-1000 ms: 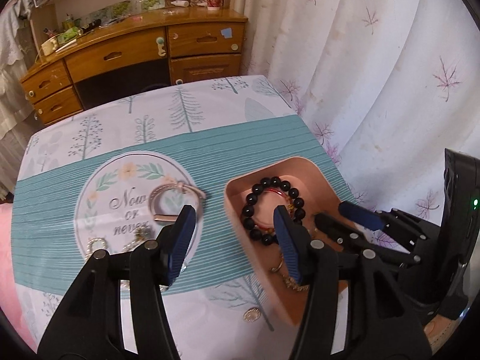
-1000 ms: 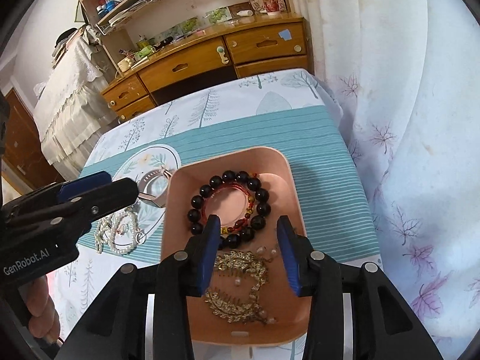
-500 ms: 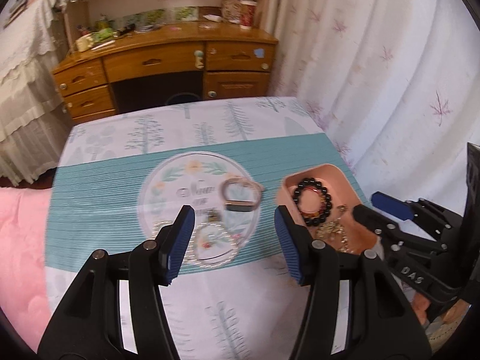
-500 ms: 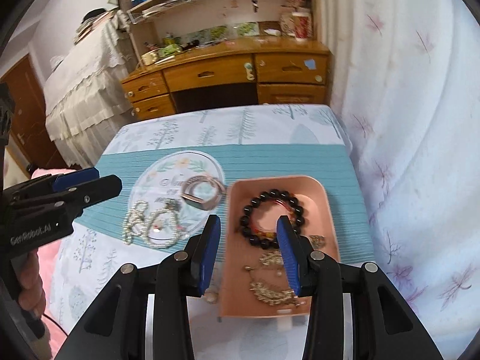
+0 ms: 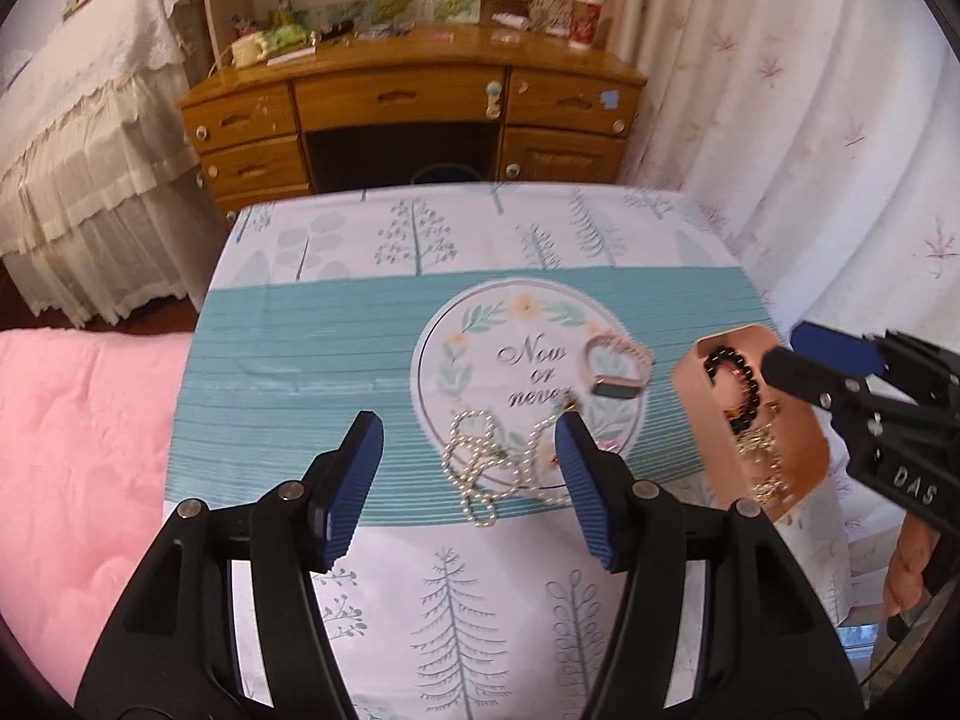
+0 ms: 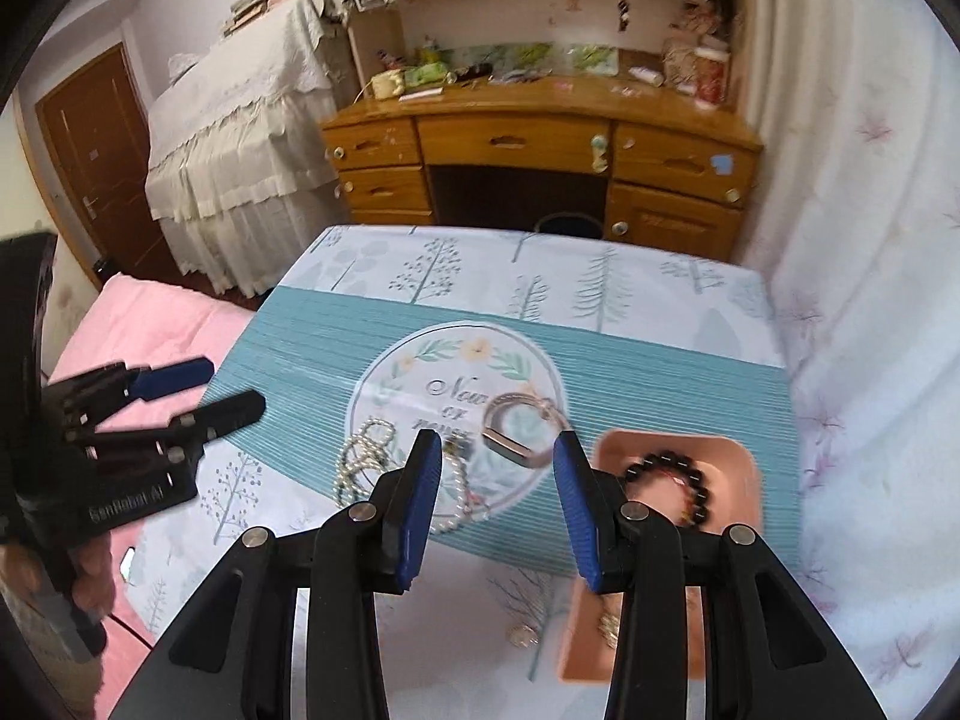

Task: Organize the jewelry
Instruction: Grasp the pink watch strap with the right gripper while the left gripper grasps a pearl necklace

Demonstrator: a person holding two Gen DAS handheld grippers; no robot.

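At the far left lies a pink quilted bed cover [image 5: 78, 450], beside the bench [image 5: 288, 360] with its white tree-printed cloth and teal striped band. The left gripper [image 5: 468, 468] hangs above the bench's near edge, its blue ribbed fingers [image 5: 354, 480] spread wide apart and holding nothing. Between and just beyond them a tangled strand of small white pearl beads [image 5: 480, 468] lies on the lower rim of the round white medallion printed "Now or never" [image 5: 528, 372]. Further right, on the medallion's right side, rests a rose-gold mesh bracelet with a dark rectangular face [image 5: 615, 369], apart from the pearls. In the right wrist view the right gripper [image 6: 498, 498] is over this same patch, its fingers [image 6: 573, 510] likewise parted and empty, the pearls [image 6: 366, 462] to its left and the bracelet [image 6: 519, 432] just beyond its tips. Right of the bracelet, near the bench's right edge, stands a shallow peach-pink rounded-rectangle tray [image 6: 738, 468]. In it lie a bracelet of round black beads [image 6: 678, 480] at the far end and gold-coloured chain pieces [image 5: 759, 456] nearer, partly hidden by the right gripper. A small gold round trinket [image 6: 522, 635] sits on the cloth just left of the tray's near end. A white curtain with pink leaf prints [image 6: 870, 300] closes the right side.
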